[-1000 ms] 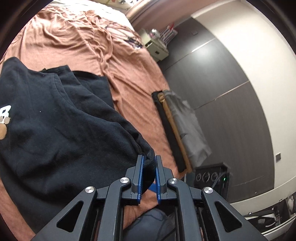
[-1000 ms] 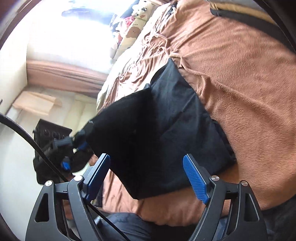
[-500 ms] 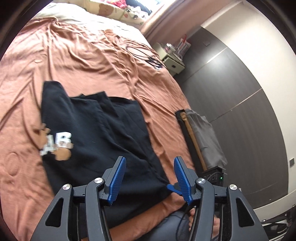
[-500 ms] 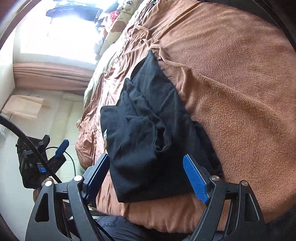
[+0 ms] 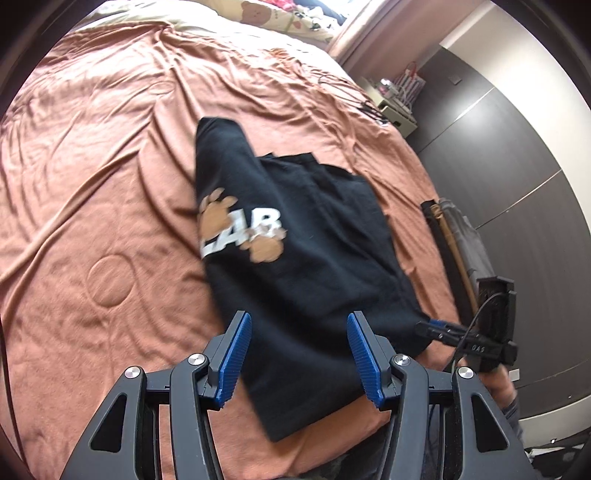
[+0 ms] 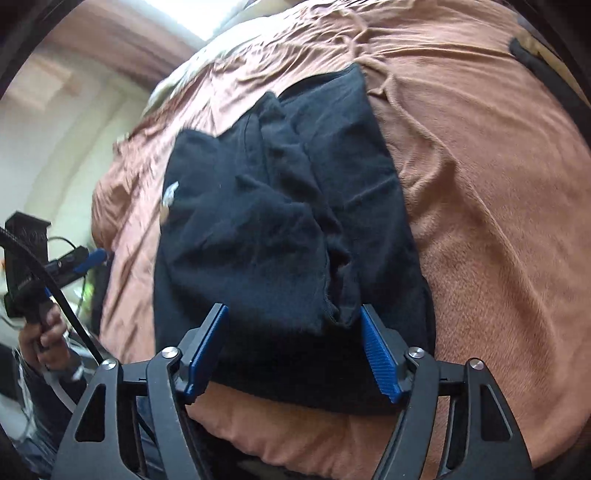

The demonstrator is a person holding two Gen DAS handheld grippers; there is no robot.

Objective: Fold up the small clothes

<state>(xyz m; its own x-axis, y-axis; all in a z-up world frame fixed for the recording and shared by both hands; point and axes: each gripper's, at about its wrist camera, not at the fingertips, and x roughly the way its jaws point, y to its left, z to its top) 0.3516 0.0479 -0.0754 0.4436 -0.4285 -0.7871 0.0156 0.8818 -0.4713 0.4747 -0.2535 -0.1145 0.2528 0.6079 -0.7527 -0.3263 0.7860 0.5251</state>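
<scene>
A small black T-shirt [image 5: 306,258] with a white and tan bear print lies partly folded on the brown bedspread [image 5: 103,184]. It also shows in the right wrist view [image 6: 280,236], bunched in thick folds. My left gripper [image 5: 300,356] is open and empty, above the shirt's near edge. My right gripper [image 6: 293,352] is open and empty, just over the shirt's near hem. The right gripper also shows in the left wrist view [image 5: 476,339] at the shirt's right corner. The left gripper shows in the right wrist view [image 6: 55,266], off the bed's left side.
A dark wardrobe wall [image 5: 517,177] stands to the right of the bed. A rolled dark and grey bundle [image 5: 458,236] lies along the bed's right edge. A cream bear-print blanket [image 5: 280,18] and a small bedside stand [image 5: 399,107] lie at the far end.
My left gripper has let go of the shirt's edge, opened and pulled back. The lifted flap has dropped onto the shirt. My right gripper has come closer to the near hem.
</scene>
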